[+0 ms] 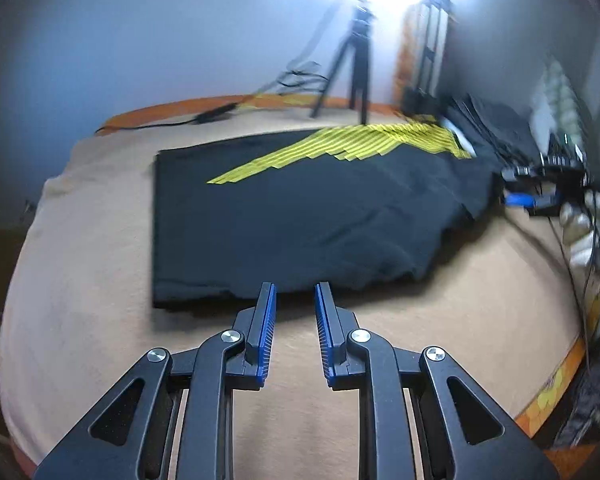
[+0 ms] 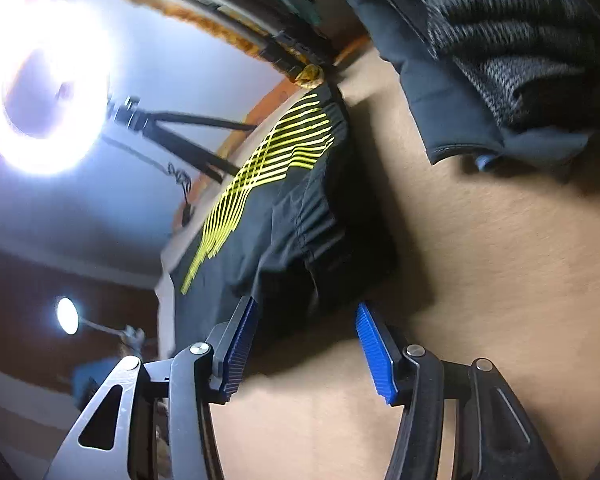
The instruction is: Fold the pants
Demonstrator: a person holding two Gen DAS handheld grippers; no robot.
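black pants (image 1: pixel 300 216) folded flat on the tan bed (image 1: pixel 100 320) — left gripper (image 1: pixel 295 292) spread, empty; right gripper (image 2: pixel 306 316) wide apart, empty.

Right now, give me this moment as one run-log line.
pants: black, yellow-striped, flat on tan bed cover | left gripper: open, empty, at near edge | right gripper: open, empty, at waistband end | fold: pending

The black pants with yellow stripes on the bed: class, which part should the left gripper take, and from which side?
Probably the near straight edge of the pants, approached low from the bare blanket in front. That edge lies flat and free just ahead of the open left gripper, with nothing on it.
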